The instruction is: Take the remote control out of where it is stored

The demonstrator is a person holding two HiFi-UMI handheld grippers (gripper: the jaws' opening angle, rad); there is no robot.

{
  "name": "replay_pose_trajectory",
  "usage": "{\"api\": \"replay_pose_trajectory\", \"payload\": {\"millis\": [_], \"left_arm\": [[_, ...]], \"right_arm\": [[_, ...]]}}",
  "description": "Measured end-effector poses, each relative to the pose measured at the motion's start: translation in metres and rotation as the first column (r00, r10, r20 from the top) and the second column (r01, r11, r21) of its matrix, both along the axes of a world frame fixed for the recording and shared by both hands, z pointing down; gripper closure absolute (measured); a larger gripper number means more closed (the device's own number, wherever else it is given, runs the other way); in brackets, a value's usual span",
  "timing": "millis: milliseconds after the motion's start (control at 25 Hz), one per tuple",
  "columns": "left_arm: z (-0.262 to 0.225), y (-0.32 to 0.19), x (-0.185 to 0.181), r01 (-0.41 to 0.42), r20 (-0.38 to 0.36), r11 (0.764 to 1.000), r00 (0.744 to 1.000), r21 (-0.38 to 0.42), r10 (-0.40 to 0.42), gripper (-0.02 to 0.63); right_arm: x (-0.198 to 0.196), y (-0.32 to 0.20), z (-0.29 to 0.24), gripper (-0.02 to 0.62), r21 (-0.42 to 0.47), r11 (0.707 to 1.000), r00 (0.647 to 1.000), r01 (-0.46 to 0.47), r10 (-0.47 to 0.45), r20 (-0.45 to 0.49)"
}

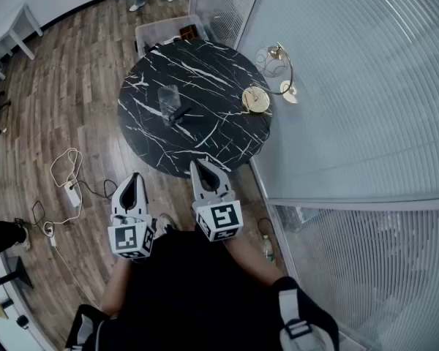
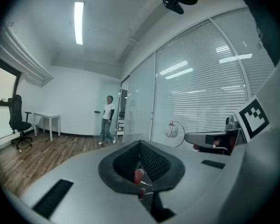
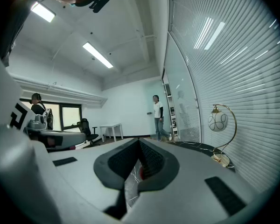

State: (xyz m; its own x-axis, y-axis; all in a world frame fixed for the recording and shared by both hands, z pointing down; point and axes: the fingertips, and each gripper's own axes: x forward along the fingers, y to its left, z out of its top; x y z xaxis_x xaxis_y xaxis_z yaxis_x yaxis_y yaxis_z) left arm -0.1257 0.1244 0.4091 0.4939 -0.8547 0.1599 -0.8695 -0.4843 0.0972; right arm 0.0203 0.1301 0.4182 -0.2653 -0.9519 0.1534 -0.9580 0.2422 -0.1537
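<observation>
In the head view I see the round black marble table ahead of me. A clear holder stands left of its middle, and a dark slim thing that I take to be the remote control sits at the holder's near right side. I can't tell whether it's lodged inside or leaning out. A gold disc and a globe lamp are at the table's right edge. The left gripper and right gripper both hover at the near rim, well apart from the holder.

In the left gripper view, the left gripper has its jaws pressed together on nothing. A person stands by the far wall.

In the right gripper view, the right gripper is likewise closed and empty, with the lamp off to the right and no remote showing.

I judge the task not begun: reaching, opening, gripping and lifting out all remain.
</observation>
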Motion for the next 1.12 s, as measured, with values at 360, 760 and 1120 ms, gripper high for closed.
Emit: {"api": "replay_pose_trajectory", "payload": {"millis": [360, 760, 1120], "left_arm": [[0.006, 0.006, 0.000, -0.009, 0.009, 1.000, 1.000, -0.007, 0.009, 0.598], [0.012, 0.008, 0.005, -0.004, 0.005, 1.000, 1.000, -0.030, 0.004, 0.598], [0.027, 0.009, 0.031, 0.023, -0.001, 0.997, 1.000, -0.078, -0.023, 0.598]], "right_arm": [[0.000, 0.005, 0.004, 0.595, 0.015, 1.000, 1.000, -0.005, 0.005, -0.016], [0.003, 0.010, 0.004, 0.594, 0.001, 1.000, 1.000, -0.003, 0.003, 0.005], [0.035, 0.007, 0.013, 0.594, -0.007, 1.000, 1.000, 0.005, -0.005, 0.021]]}}
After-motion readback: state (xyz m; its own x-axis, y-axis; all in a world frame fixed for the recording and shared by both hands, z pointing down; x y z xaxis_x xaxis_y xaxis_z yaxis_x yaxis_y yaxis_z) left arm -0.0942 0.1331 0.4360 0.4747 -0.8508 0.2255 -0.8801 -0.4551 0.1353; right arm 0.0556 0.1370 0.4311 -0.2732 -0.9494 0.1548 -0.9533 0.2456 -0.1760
